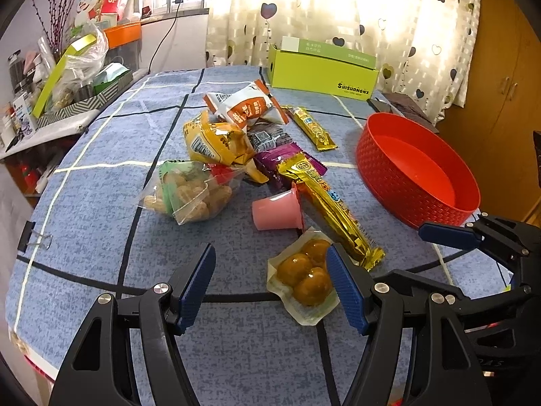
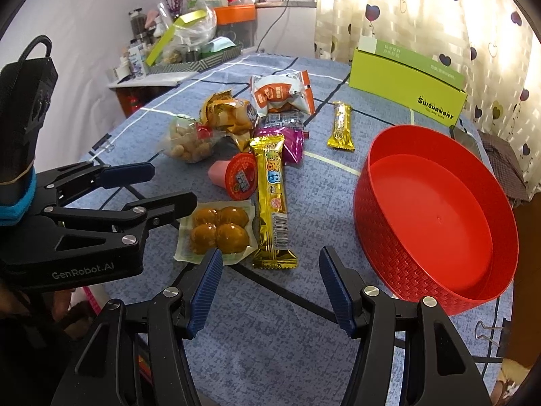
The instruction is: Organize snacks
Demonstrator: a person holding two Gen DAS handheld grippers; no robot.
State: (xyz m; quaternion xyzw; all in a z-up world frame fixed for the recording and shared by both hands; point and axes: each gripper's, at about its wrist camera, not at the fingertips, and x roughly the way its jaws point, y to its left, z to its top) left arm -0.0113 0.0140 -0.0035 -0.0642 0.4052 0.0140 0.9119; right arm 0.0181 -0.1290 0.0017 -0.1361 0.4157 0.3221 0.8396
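Nearest, the left gripper [image 1: 270,284] hangs spread wide over the blue cloth, its ribbed blue pads holding nothing, the right-hand pad just beside a clear vacuum pack of brown glazed eggs [image 1: 304,275]. The right gripper [image 2: 270,287] is likewise released and empty — its pads straddle bare tablecloth [image 2: 270,355], a mottled blue weave crossed by black and white lines. Just past the egg pack lie a long crinkled gold foil bar [image 2: 271,199] and a pink plastic jelly cup [image 2: 233,175] on its side. Beyond them sits the heap of snacks: a clear bag of peanuts [image 1: 189,191], yellow, purple and orange-white wrappers, and a shorter gold bar [image 1: 312,128] apart. To the right stands a round red basket [image 2: 436,216] with a woven-texture wall, empty. Farther back — a lime-green cardboard box [image 1: 321,71], heart-print curtains [image 1: 389,10] and a cluttered side shelf [image 1: 50,101].
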